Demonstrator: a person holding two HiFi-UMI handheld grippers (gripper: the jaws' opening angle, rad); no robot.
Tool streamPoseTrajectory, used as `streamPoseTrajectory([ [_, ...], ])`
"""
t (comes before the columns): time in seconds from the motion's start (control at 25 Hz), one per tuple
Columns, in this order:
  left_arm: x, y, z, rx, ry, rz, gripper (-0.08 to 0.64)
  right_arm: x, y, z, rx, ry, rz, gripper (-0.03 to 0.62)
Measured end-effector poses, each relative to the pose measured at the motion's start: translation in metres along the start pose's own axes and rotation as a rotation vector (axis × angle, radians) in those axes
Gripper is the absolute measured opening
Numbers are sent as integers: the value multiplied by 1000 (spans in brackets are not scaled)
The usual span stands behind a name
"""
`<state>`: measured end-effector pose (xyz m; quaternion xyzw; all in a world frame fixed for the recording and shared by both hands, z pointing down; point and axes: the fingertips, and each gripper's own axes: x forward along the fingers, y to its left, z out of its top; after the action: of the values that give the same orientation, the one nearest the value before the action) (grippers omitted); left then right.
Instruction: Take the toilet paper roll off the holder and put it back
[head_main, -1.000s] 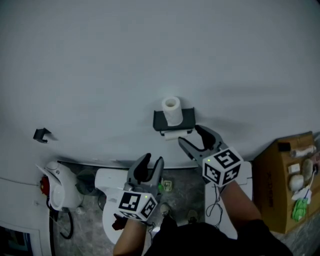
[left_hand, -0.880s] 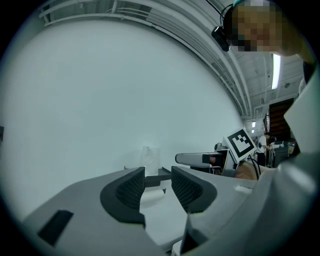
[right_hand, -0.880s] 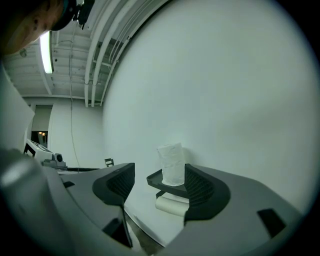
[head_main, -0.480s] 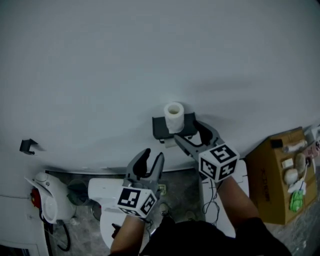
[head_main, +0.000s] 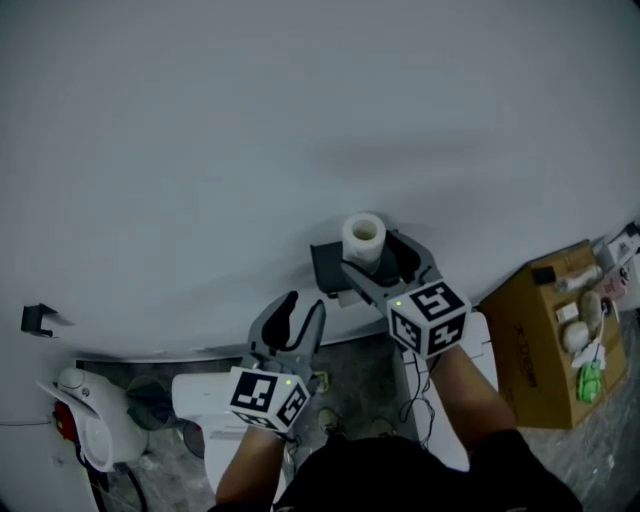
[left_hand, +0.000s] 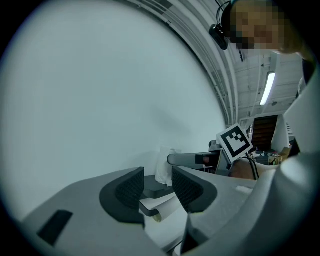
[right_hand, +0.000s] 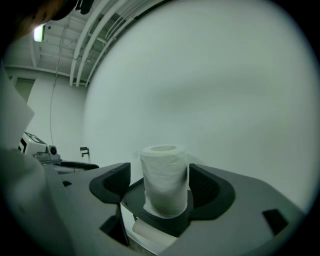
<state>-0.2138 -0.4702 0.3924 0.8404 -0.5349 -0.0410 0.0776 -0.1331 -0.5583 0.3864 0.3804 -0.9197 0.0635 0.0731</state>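
My right gripper (head_main: 370, 252), its jaws just opening wide, straddles the toilet paper roll (right_hand: 164, 180) standing on the holder (head_main: 328, 268), seemingly without touching it. My left gripper (head_main: 303, 303) gapes empty. I judge 2 steps remain: lifting, returning.

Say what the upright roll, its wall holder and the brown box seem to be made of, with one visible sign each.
The roll looks like soft white tissue paper: wrinkled, fuzzy wraps around a hollow core. The holder is probably plastic or coated metal: smooth, dark, matte shelf. The box is likely cardboard: flat, dull-brown panels.
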Motion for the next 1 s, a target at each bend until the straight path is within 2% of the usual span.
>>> streamPoseTrajectory([
  [0.6,-3,48,-7,-51,2,-65,163,34,-4,-5,-121,65,-195,353],
  [0.84,-4,56,-6,-57,0,-89,163,37,-10,-7,-156,87,-281,322],
  [1.0,-8,61,-5,-58,-6,-98,163,37,-10,-7,-170,81,-300,318],
])
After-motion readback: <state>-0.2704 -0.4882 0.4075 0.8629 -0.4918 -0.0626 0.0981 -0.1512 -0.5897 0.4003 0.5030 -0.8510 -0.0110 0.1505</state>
